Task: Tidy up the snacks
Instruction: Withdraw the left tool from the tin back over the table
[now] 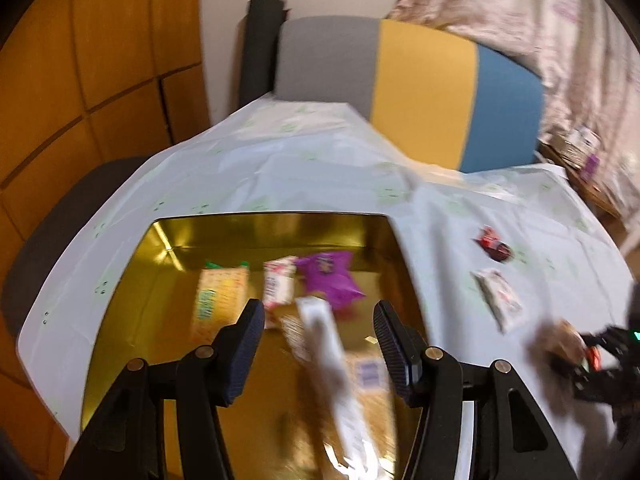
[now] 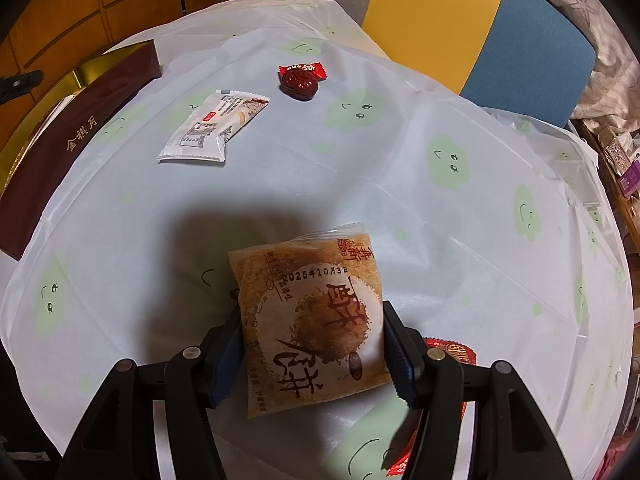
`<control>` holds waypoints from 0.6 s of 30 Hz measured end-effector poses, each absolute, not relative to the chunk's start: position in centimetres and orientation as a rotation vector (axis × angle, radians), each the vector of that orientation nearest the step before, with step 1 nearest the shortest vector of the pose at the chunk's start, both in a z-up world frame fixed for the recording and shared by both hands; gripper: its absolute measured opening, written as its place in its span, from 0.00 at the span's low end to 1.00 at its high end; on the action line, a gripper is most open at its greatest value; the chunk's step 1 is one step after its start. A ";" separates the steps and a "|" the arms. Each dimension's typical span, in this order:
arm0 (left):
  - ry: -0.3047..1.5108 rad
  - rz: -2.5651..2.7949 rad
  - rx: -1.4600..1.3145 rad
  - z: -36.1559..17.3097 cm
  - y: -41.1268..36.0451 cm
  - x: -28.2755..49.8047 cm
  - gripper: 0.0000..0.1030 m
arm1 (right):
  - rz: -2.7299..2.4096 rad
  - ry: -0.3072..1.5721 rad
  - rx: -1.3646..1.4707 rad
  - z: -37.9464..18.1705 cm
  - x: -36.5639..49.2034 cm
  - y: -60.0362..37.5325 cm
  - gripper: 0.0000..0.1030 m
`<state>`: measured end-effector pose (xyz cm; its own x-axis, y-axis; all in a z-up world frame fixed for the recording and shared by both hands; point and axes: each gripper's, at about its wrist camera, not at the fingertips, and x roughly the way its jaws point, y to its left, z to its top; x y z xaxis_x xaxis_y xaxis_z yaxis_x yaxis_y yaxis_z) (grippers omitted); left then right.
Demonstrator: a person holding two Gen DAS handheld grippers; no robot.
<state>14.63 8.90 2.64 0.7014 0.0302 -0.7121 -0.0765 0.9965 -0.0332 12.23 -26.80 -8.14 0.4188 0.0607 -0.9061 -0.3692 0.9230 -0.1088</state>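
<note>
My left gripper (image 1: 320,316) hangs open over a gold tin box (image 1: 176,240). Below its jaws a long white packet (image 1: 332,360) shows as a blur, and neither pad touches it. Also in the box are a purple packet (image 1: 332,276), a pink-and-white packet (image 1: 278,284) and a yellow packet (image 1: 216,296). My right gripper (image 2: 312,320) is shut on a brown pastry packet (image 2: 308,280), its pads pressing both side edges just above the tablecloth. On the table lie a white packet (image 2: 216,124) and a red wrapped date (image 2: 300,80).
The box's dark maroon side (image 2: 72,136) stands at the left of the table. A red packet (image 2: 452,354) lies under the right gripper's right finger. A grey, yellow and blue chair back (image 1: 424,92) rises behind the white tablecloth (image 2: 440,160). Cluttered shelves sit at the far right.
</note>
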 end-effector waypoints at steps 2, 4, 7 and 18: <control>0.786 0.030 -0.041 2.9 7.6 13.6 0.56 | 0.273 1.110 -0.315 -8.1 12.2 -26.7 0.60; 0.773 0.002 -0.018 2.9 6.2 12.5 0.56 | 0.271 1.108 -0.317 -8.1 12.2 -26.7 0.60; 0.774 -0.036 -0.002 2.6 4.3 11.0 0.56 | 0.265 1.106 -0.317 -8.1 12.1 -26.6 0.60; 0.811 -0.179 0.136 -0.9 -2.3 6.5 0.56 | 0.253 1.103 -0.325 -8.1 12.0 -26.3 0.60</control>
<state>6.51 -2.33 -0.86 0.6751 -0.1066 -0.7300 0.2104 0.9762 0.0521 11.97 -26.25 -8.08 0.4303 0.0390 -0.9018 -0.3583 0.9244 -0.1310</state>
